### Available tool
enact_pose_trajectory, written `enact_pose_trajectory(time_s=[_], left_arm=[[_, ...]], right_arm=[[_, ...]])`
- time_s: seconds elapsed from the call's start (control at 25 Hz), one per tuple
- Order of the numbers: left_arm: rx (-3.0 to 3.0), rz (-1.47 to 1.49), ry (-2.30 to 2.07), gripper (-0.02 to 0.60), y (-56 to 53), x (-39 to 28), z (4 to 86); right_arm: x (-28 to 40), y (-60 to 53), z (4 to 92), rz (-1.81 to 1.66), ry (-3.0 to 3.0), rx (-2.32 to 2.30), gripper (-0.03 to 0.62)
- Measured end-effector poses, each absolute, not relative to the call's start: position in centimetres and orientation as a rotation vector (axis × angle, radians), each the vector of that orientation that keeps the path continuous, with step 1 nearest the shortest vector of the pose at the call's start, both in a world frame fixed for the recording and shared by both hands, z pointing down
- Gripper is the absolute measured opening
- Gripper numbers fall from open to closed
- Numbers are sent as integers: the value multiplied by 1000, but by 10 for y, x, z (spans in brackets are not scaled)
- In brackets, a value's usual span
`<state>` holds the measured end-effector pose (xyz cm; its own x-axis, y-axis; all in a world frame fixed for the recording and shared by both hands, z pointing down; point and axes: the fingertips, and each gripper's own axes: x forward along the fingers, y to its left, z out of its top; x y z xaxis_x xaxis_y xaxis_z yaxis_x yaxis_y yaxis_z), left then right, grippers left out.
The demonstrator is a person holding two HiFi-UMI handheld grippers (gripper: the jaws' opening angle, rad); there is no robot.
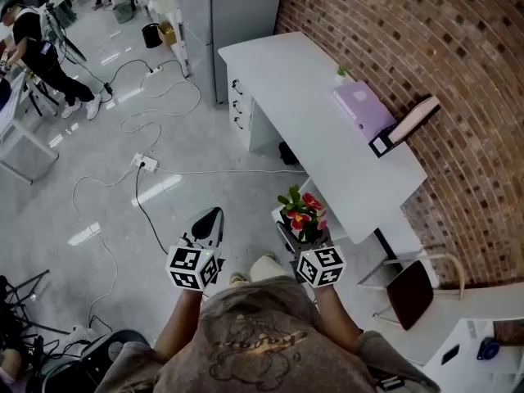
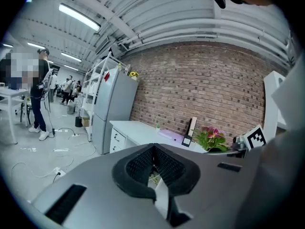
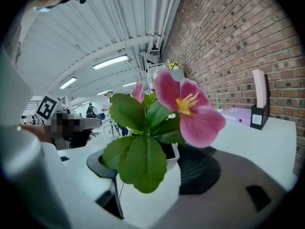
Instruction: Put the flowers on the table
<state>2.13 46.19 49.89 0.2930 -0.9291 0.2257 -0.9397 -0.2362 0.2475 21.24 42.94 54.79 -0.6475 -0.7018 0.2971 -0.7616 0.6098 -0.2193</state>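
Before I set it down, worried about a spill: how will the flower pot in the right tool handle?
The flower pot is probably top-heavy: leaves and blooms spread wider than its small white base, so it may tip. Its smooth wall looks slippery between the right tool's pads. Petals likely flop and bruise.

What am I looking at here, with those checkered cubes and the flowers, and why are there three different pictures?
There is no robot here. A person holds a two-jaw gripper in each hand, and the checkered cubes are part of those grippers. The head view looks down from a camera on the person's head. The other two views come from cameras riding on the grippers, looking along their jaws. The right gripper is clamped on a white pot of pink flowers. The left gripper is shut and empty. The white table by the brick wall carries a purple box and a tiny potted plant. The flowers are not on it yet.
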Motion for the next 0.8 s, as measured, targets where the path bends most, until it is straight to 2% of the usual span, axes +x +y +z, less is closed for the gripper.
enact_pose_trajectory(time_s=[0.44,0.8], left_arm=[[2209,57,-1726,20,421,-19,507],[2205,52,-1730,20,345,-36,507]], right_arm=[[183,385,555,453,-2624,1218,344],[167,309,558,481,-2619,1198,344]])
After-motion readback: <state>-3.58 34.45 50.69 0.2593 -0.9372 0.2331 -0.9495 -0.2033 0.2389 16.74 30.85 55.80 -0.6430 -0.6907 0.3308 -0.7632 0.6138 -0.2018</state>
